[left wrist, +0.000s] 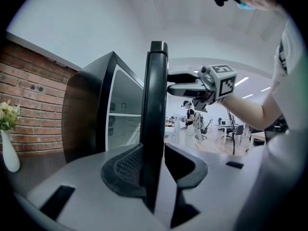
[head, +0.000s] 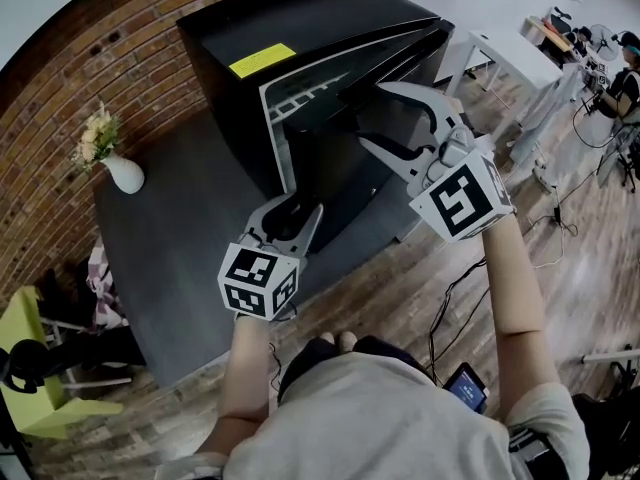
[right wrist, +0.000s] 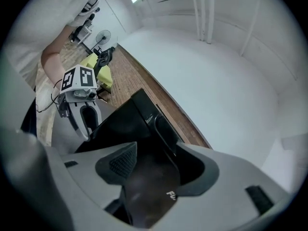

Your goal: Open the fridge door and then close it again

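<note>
- The person is standing right against the table (head: 170,238) with both forearms reaching forward and down. The right arm (head: 515,268) is stretching further and higher than the left arm (head: 245,358).
- The left gripper (head: 297,213) is pointing up and away from the body, low on the fridge door (head: 340,188). In the left gripper view its tongs are pinching the door's free edge (left wrist: 156,95), one pad on each face.
- The right gripper (head: 385,118) is angling in from the person's right, near the door's top corner. In the right gripper view the dark slab is filling the gap between its tongs, so they seem to be clamping the door as well.
- The door is standing ajar, swung part of the way out from the fridge (head: 300,28), with a white shelf showing inside. I cannot tell from here whether it is on its way open or shut.
- Doing this step well, I would say, is meaning moving both grippers together along the hinge's arc. Twisting the slab or hauling straight back is risking a slipped grip, or the fridge sliding on the table.
- Further off, a white vase of flowers (head: 122,173) is sitting well clear of the door, on the table's far corner by the brick wall (head: 60,98).
</note>
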{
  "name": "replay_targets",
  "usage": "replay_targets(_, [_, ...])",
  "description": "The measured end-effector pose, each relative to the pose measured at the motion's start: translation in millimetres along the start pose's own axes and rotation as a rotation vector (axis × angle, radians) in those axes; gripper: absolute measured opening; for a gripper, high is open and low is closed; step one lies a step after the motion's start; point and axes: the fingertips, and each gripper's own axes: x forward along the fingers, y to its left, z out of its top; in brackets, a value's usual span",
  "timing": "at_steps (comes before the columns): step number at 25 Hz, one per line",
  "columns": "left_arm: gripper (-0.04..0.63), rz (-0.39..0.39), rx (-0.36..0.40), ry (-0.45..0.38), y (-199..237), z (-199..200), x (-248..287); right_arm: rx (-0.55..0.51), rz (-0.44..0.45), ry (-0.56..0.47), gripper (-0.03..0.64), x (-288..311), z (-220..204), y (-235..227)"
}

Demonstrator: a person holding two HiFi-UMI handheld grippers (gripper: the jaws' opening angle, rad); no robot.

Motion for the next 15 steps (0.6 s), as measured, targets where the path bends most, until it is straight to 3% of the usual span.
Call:
replay_targets(3, [0.136,-0.054,0.007,0.004,-10.2,0.4,-1.1,0.030,-0.042,0.014,0.252,-9.8,-3.6,1.5])
replay_targets(8, [0.127,-0.117,0.034,0.011,-31.6,-2.8,-6.0,0.154,-0.016,0.029,0.267,-31.8,-15.4,28.5])
replay_targets(15, [0.115,-0.215,0.094,0.027,-58.4,-7.4,-8.4,0.471,0.020,-0.025,0.267,-51.8,-23.1,74.4])
